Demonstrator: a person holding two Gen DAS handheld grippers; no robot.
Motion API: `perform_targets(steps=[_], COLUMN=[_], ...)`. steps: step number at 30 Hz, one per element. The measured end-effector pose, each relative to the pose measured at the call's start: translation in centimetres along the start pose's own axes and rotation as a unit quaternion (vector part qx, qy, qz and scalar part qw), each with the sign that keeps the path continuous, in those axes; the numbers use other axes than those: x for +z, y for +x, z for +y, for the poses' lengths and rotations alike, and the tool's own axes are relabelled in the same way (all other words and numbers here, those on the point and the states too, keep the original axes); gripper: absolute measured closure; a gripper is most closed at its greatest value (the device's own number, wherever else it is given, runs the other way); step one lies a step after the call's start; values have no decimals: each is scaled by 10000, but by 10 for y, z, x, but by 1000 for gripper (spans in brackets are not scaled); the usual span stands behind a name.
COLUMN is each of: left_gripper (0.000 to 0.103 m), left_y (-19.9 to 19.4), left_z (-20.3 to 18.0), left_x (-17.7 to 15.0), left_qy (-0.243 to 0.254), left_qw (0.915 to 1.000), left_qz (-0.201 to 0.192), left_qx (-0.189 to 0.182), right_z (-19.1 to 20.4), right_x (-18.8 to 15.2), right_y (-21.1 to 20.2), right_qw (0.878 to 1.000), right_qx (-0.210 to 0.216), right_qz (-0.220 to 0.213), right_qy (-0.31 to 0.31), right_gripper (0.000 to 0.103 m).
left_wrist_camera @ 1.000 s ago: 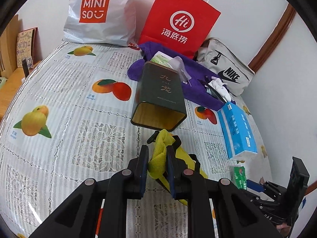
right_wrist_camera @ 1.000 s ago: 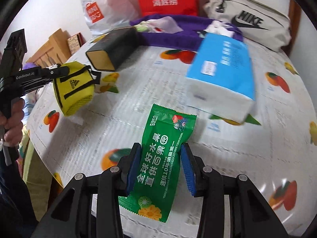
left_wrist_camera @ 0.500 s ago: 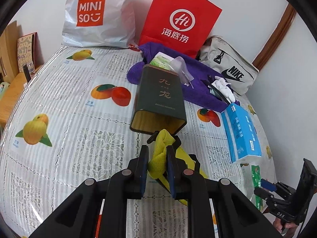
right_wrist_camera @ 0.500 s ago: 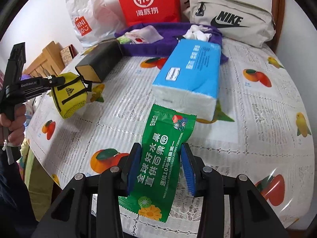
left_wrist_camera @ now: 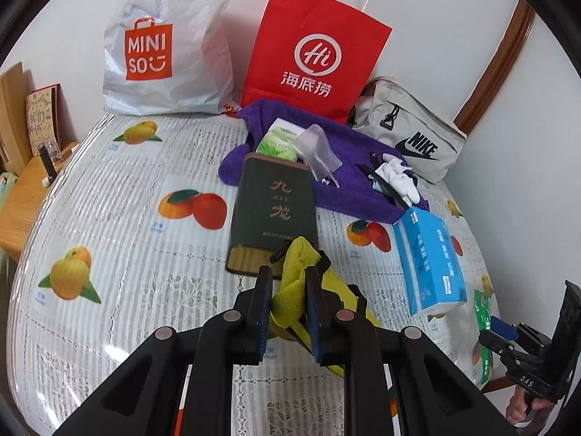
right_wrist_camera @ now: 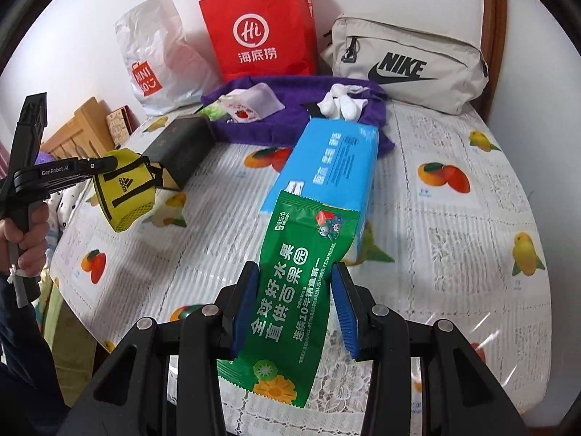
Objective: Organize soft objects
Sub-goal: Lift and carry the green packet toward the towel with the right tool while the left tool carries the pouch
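Yellow mesh pouch (left_wrist_camera: pixel 290 283) is hanging pinched in the left gripper (left_wrist_camera: pixel 287 307) above the table (left_wrist_camera: pixel 120 196); only the right view is showing its logo, while the right gripper (right_wrist_camera: pixel 296 303) is clamping a green packet (right_wrist_camera: pixel 294 290)

Domestic room, a home. Evidence: round table under a fruit-printed lace-pattern plastic cloth (left_wrist_camera: pixel 120 225); far side against a white wall stood a white Miniso plastic carrier bag (left_wrist_camera: pixel 163 47), a red paper shopping bag (left_wrist_camera: pixel 312 61) and a grey Nike pouch (right_wrist_camera: pixel 406 61); wooden furniture (right_wrist_camera: pixel 78 130) at left.
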State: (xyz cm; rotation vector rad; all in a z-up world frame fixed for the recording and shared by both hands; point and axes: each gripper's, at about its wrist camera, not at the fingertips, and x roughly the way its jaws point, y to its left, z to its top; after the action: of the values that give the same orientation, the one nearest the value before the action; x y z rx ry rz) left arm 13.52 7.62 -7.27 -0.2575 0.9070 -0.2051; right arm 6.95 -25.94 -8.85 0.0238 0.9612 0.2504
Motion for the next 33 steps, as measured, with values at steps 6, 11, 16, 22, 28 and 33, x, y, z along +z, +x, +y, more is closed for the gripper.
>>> perform_targets(steps=[6,11,16,22,28,33], left_gripper=[86,86,86,86,86,86], left_y=[-2,1,6,18,28,38], left_z=[-3,-5,-7,-9,-11,-13], left_x=[14,28,42,62,76,89], left_qy=[13,38,64,55,83,108], left_qw=[10000,9999,9999,9998,9998,9998], left_qz=[-64,-74,-77,-71,-60,-29], left_qx=[70,113,139,179,153,151], right_z=[-2,-8,-14,-21,-25,-26], right_x=[19,40,59,83,111,132], right_y=[3,8,16,25,37,51], right_qw=[10000,9999,9999,9998,9997,9997], right_qx=[9,-20,-18,-61,-54,16], right_qz=[-65,-116,-132,-180,-225,-224], right_qy=[-11,-19,1,0,-51,-36], right_gripper=[62,62,62,62,62,62])
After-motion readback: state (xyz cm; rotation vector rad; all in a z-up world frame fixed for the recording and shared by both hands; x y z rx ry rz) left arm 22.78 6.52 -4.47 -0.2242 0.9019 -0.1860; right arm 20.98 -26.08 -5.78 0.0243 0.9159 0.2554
